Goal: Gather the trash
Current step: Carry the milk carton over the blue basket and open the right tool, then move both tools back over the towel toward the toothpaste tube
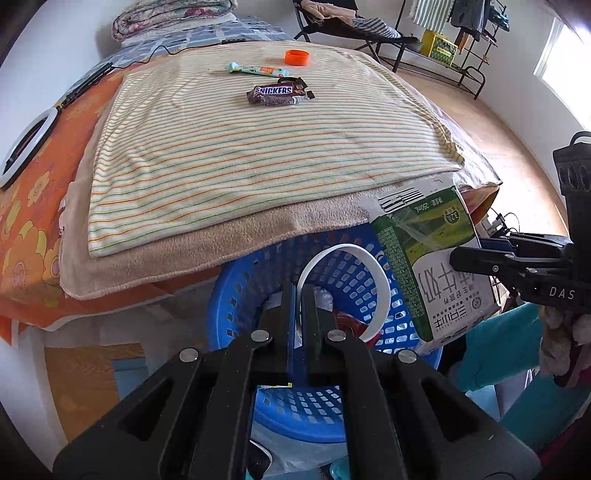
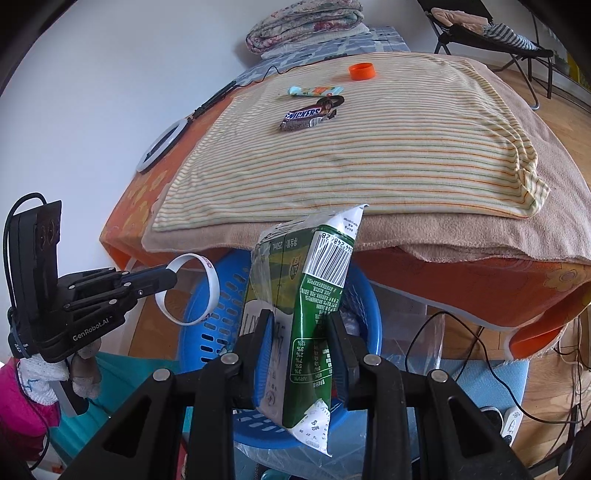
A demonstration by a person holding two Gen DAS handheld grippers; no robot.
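My left gripper (image 1: 298, 291) is shut on a white ring band (image 1: 380, 280) and holds it over the blue plastic basket (image 1: 236, 291) below the table edge. It also shows in the right wrist view (image 2: 173, 277) with the ring (image 2: 212, 284). My right gripper (image 2: 299, 325) is shut on a green and white milk carton (image 2: 314, 295), held above the same basket (image 2: 207, 317); the carton also shows in the left wrist view (image 1: 424, 258). A Snickers wrapper (image 1: 279, 95), a light blue snack wrapper (image 1: 255, 69) and an orange bottle cap (image 1: 296, 57) lie on the striped cloth (image 1: 258, 155).
The table carries an orange flowered cover (image 1: 29, 221), a white ring light (image 1: 26, 144) and a cable at its left. A folded quilt (image 1: 173, 16) lies at the back. A folding chair (image 1: 351, 22) and a rack (image 1: 454, 44) stand beyond. Cables lie on the floor (image 2: 480, 339).
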